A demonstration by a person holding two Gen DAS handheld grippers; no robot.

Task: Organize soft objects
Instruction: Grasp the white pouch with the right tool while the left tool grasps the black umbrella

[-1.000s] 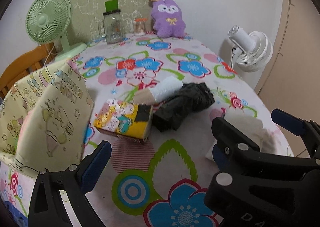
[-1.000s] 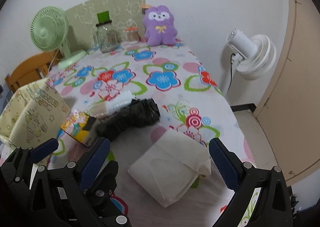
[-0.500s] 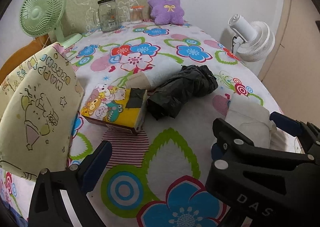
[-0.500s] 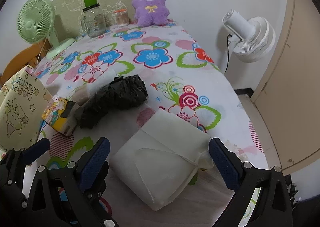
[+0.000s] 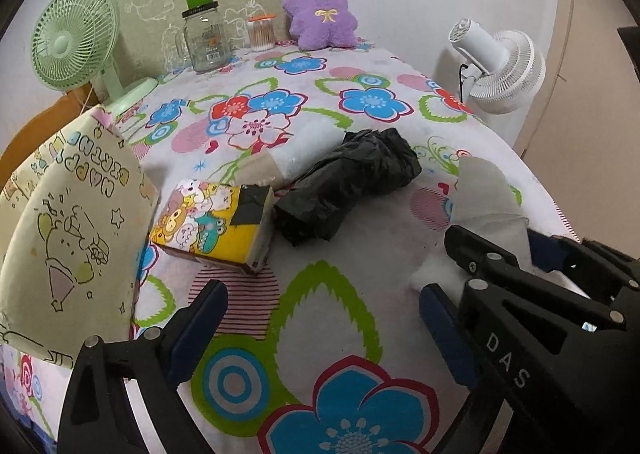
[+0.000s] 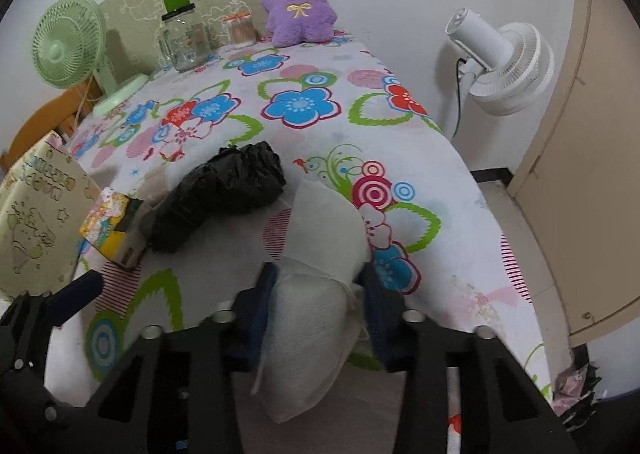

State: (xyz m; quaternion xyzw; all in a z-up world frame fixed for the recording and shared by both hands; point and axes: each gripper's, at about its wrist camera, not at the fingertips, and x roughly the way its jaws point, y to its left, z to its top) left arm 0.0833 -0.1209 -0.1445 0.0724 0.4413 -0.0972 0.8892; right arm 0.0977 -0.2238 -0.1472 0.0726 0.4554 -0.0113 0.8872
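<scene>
At 6 o'clock on bench (image 6: 400,157): right hand-held gripper (image 6: 320,294) clamped on white cloth pouch (image 6: 320,254). Left hand-held gripper (image 5: 320,310) apart, idle. Judgement: lift pouch straight, keep firm squeeze; fabric slack, may slip; avoid black bag (image 6: 224,189) at 11 o'clock.

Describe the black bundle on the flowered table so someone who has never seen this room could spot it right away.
Start at the flowered tablecloth and look to its near middle. There, between the cartoon tissue pack and the white pouch squeezed by the right gripper, lies the black bundle. It is crinkled, glossy black plastic rolled into a lumpy log, the only dark thing among pale, colourful neighbours.
</scene>
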